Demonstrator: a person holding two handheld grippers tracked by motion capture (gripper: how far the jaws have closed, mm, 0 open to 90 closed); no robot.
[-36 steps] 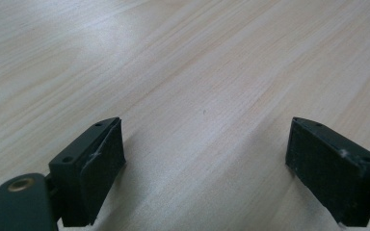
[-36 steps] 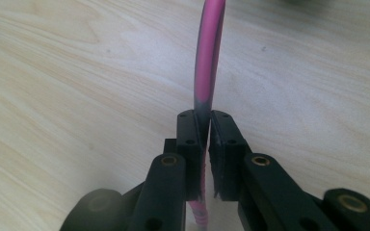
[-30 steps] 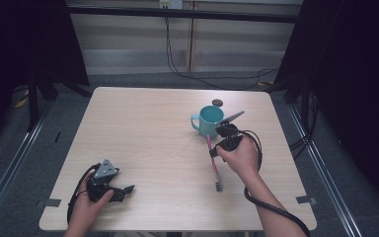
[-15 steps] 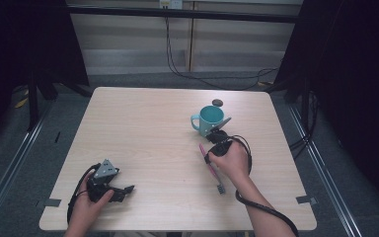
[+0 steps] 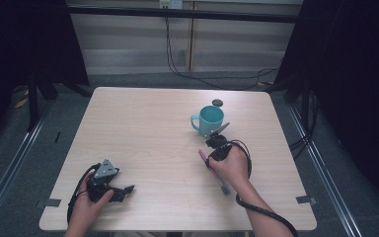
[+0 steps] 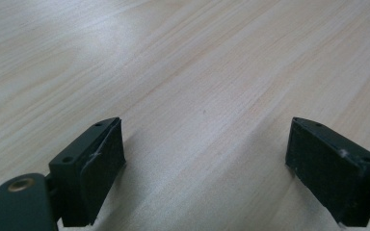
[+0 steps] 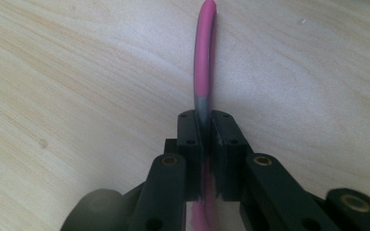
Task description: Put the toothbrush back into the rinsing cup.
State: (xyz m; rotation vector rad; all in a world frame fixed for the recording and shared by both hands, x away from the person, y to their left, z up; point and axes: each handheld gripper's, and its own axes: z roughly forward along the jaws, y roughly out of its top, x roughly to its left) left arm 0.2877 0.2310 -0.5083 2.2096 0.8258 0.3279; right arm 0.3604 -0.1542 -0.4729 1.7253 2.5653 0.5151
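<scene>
Pink toothbrush (image 5: pixel 210 165) with grey neck — clamped between the right gripper's (image 7: pixel 206 126) jaws, lying low along the desk (image 5: pixel 143 128), pink handle end pointing away from the jaws. Teal mug (image 5: pixel 210 120) — upright, handle to its left, just beyond the brush.

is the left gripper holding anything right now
No, the left gripper has its jaws wide apart with just bare table between them.
</scene>
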